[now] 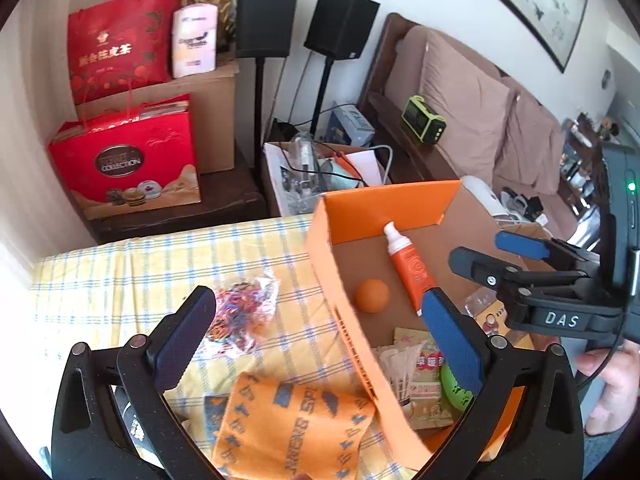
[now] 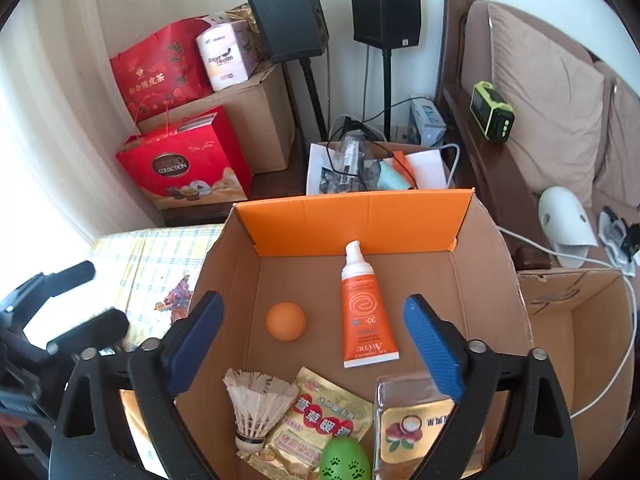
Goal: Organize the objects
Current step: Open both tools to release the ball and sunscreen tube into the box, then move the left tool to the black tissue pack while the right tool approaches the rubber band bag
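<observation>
An open cardboard box with orange flaps [image 2: 360, 216] [image 1: 340, 280] holds an orange tube [image 2: 366, 312] [image 1: 410, 264], an orange ball [image 2: 286, 320] [image 1: 372, 295], a shuttlecock [image 2: 256, 408], a gold sachet [image 2: 320, 416], a green egg [image 2: 344, 462] and a clear packet with a lychee label [image 2: 412, 428]. My right gripper [image 2: 316, 344] is open and empty above the box. My left gripper [image 1: 320, 336] is open and empty, straddling the box's left wall. On the checked tablecloth [image 1: 140, 272] lie a bag of rubber bands [image 1: 244, 312] and an orange towel [image 1: 296, 420].
A second open cardboard box [image 2: 580, 340] stands right of the main one. Red gift bags [image 1: 128, 160], speakers on stands [image 1: 264, 16] and a box of cables [image 1: 320, 172] stand behind the table. A sofa [image 2: 552, 100] is at the right.
</observation>
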Motion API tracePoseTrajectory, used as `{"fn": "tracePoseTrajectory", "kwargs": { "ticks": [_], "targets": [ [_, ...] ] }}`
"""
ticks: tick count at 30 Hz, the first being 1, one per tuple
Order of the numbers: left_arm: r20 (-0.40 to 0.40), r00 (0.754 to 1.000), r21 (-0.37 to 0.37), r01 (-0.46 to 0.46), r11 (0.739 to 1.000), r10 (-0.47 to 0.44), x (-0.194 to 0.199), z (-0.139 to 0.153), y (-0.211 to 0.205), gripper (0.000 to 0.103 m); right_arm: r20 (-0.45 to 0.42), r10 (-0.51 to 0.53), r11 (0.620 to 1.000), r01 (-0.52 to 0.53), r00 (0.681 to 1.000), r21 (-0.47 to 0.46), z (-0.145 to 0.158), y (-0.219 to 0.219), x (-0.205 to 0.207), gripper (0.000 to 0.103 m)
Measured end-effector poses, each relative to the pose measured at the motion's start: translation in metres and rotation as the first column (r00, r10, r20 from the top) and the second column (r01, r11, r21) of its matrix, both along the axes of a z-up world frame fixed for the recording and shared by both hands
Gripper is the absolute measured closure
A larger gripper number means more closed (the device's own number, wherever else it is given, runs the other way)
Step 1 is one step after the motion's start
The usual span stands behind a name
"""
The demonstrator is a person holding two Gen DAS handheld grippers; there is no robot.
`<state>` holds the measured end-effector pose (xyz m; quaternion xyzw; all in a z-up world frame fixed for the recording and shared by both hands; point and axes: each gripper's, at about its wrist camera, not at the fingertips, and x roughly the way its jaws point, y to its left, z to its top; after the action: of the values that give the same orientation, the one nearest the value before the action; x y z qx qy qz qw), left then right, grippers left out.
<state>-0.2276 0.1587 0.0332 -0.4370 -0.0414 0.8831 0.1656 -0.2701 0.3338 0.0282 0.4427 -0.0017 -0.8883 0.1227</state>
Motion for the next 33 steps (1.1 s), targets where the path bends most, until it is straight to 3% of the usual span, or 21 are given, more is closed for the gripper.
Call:
{"fn": "tracePoseTrajectory", "kwargs": {
  "ticks": [1, 23, 33],
  "targets": [
    [0.001, 1.0, 0.0, -0.007, 1.0, 0.007, 0.001, 0.0, -0.004, 0.0, -0.006, 0.002, 1.0, -0.002, 1.0, 0.004, 0.001, -0.002, 0.003, 0.0],
    [0.005, 0.992, -0.002, -0.128, 0.992, 0.128, 0.043, 0.007, -0.094, 0.0, -0.027, 0.088, 0.996, -0.087, 0.996, 0.015, 0.013, -0.068, 0.053, 0.0],
    [0.039, 0.985, -0.018, -0.168, 0.986, 0.168, 0.063, -0.028, -0.147, 0.0, -0.003, 0.167, 0.985, -0.167, 0.986, -0.037, 0.008, -0.109, 0.064, 0.0]
  ]
}}
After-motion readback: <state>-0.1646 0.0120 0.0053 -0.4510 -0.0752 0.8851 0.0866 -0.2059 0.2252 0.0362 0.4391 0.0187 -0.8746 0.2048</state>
